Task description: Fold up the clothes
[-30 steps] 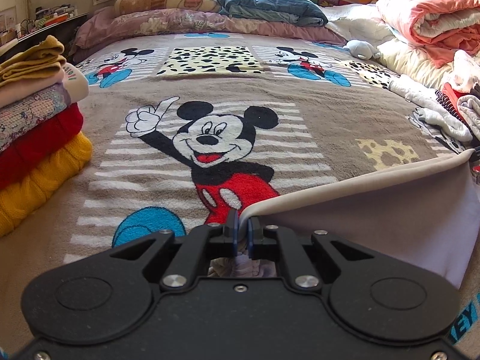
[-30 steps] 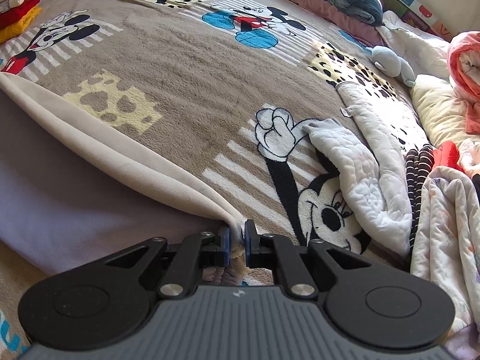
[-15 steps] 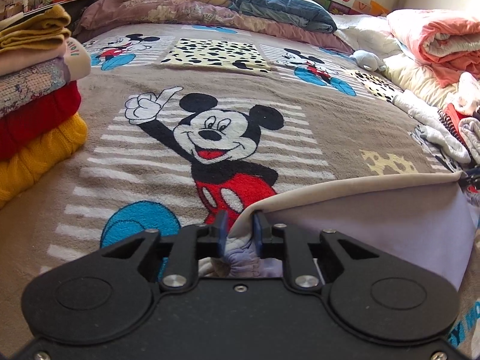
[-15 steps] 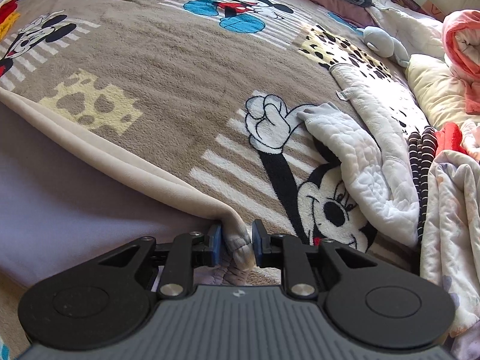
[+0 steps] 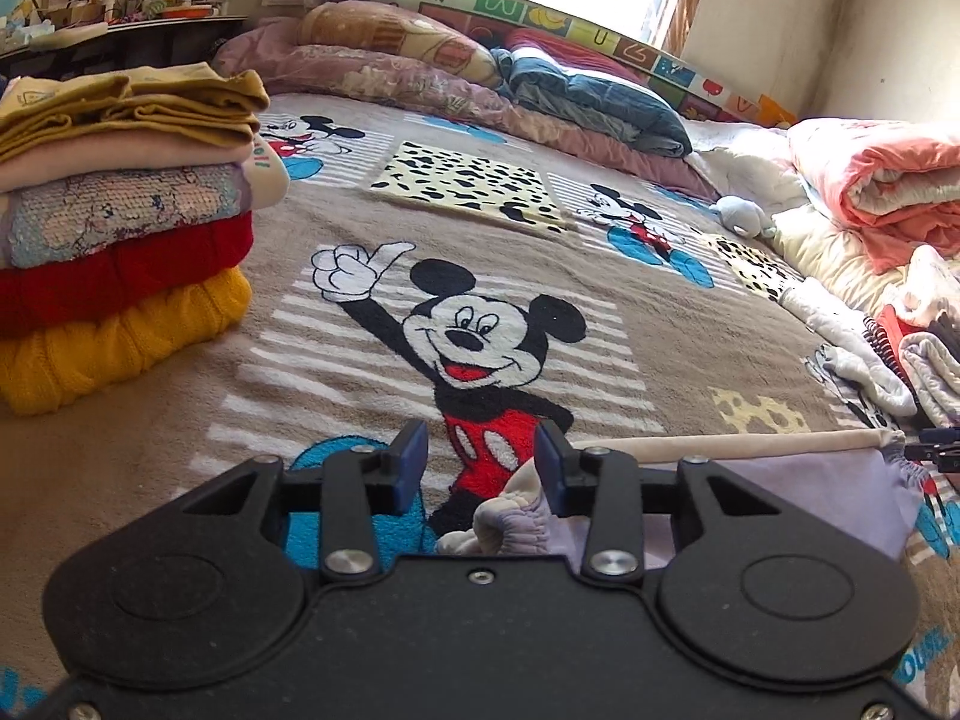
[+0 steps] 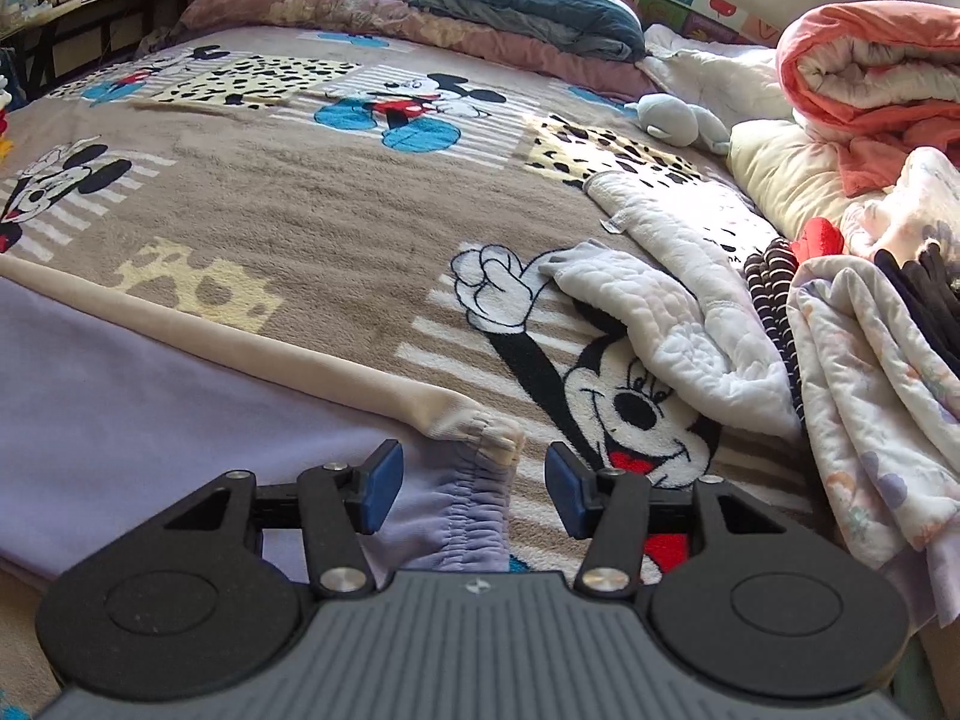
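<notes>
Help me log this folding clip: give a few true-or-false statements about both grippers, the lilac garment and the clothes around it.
1. The left gripper is open. True.
2. The right gripper clamps the lilac garment. False: its jaws are spread and the gathered cuff lies loose between them.
3. The folded stack has a yellow knit at the bottom. True.
4. The white quilted garment sits on the folded stack. False: it lies unfolded on the Mickey blanket.

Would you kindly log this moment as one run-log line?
left tongs: open, empty | right tongs: open, empty | lilac garment: flat on Mickey blanket, gathered corners between each pair of fingers | stage: released
</notes>
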{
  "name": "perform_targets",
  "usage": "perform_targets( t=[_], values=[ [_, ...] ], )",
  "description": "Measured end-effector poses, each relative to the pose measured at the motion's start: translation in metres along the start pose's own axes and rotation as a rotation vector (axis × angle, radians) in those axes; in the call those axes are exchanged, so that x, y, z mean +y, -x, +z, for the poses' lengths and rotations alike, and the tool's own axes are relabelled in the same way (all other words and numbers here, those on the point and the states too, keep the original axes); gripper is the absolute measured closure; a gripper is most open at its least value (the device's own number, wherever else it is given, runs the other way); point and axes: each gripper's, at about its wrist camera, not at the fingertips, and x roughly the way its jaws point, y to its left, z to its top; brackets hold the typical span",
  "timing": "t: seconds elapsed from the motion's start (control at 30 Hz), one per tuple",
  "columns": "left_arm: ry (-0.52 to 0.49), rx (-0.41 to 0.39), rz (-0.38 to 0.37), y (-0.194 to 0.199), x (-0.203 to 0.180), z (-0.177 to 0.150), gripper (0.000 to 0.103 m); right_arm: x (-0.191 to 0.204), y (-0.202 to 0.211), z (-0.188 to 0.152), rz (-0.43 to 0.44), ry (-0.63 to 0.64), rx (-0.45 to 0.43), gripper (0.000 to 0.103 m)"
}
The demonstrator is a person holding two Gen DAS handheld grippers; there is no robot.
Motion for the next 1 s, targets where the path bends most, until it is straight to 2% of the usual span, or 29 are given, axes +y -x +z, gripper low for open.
perform_targets(
  t=[0.13,0.23,0.33,0.47,0.57,0.7,0.77,0.83,1.0],
  values=[
    [-0.115,0.045,-0.041,-0.011,-0.017,-0.012,0.069,0.032,0.01,-0.006,0.05,0.05,-0.066,0.054],
    [-0.2,0.085,-0.049,-0.023,-0.031,-0.022,0.071,0.052,0.003,-0.01,0.082,0.056,-0.057,0.056],
    [-0.195,0.11,0.054,-0.049,-0.025,-0.028,0.071,0.062,-0.013,-0.02,0.094,0.034,-0.013,0.056],
    [-0.204,0.126,0.096,-0.061,-0.019,-0.03,0.071,0.054,-0.021,-0.034,0.123,-0.069,-0.02,0.055],
    [-0.21,0.114,0.097,-0.061,-0.019,-0.032,0.071,0.051,-0.019,-0.036,0.113,-0.097,-0.026,0.055],
    [-0.238,0.012,0.119,-0.037,-0.029,-0.028,0.071,0.053,-0.001,-0.037,0.095,-0.125,-0.079,0.055],
    [-0.245,-0.031,0.105,-0.023,-0.036,-0.026,0.071,0.057,0.012,-0.039,0.097,-0.133,-0.118,0.054],
    [-0.26,-0.053,0.058,-0.01,-0.047,-0.026,0.072,0.071,0.026,-0.04,0.121,-0.115,-0.15,0.054],
    [-0.303,-0.002,-0.074,-0.002,-0.08,-0.049,0.072,0.124,0.051,-0.048,0.223,-0.047,-0.206,0.055]
  ],
)
